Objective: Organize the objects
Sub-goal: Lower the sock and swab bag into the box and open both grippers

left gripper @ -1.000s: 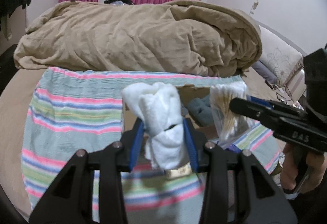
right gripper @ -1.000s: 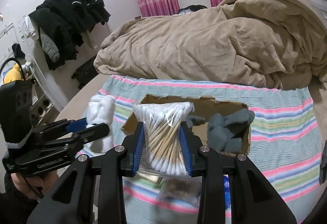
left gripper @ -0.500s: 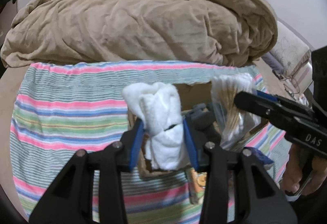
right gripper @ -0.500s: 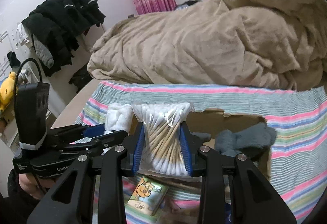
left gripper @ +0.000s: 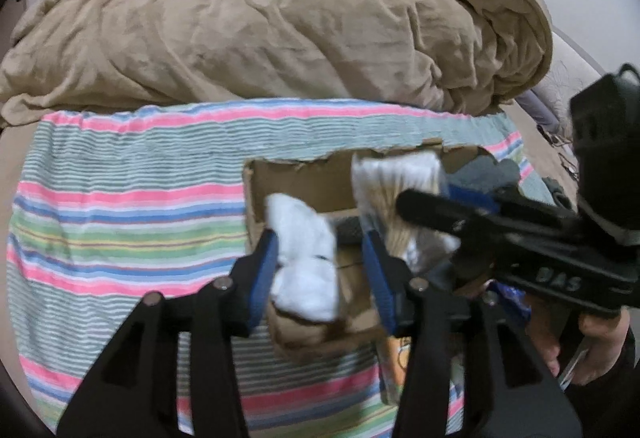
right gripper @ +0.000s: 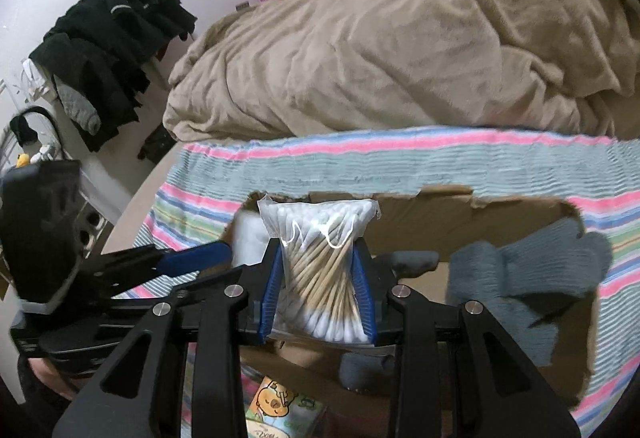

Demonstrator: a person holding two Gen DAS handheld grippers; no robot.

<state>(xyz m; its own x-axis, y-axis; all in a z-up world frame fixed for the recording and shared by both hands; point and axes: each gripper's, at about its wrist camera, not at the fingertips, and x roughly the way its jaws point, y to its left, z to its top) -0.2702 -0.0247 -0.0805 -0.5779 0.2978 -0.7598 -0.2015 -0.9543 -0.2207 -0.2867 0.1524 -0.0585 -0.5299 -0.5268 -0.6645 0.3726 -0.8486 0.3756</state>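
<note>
A shallow cardboard box (left gripper: 304, 178) (right gripper: 440, 206) lies on a striped cloth on the bed. My left gripper (left gripper: 320, 258) stands over the box's left end; its jaws have spread and the white rolled towel (left gripper: 306, 258) touches only the left pad, with a gap to the right one. My right gripper (right gripper: 319, 274) is shut on a clear bag of cotton swabs (right gripper: 320, 246) (left gripper: 396, 190), held over the box beside the towel. Grey socks (right gripper: 528, 262) lie in the box's right part.
The striped cloth (left gripper: 120, 206) covers the near bed. A bulky tan duvet (left gripper: 260, 22) is heaped behind the box. A cartoon-printed packet (right gripper: 280, 406) lies in front of the box. Dark clothes (right gripper: 108, 50) hang on the left wall.
Both grippers have moved forward and down over the box. The left jaws have opened, and the towel has tilted and sunk toward the box. The right still grips the swab bag.
</note>
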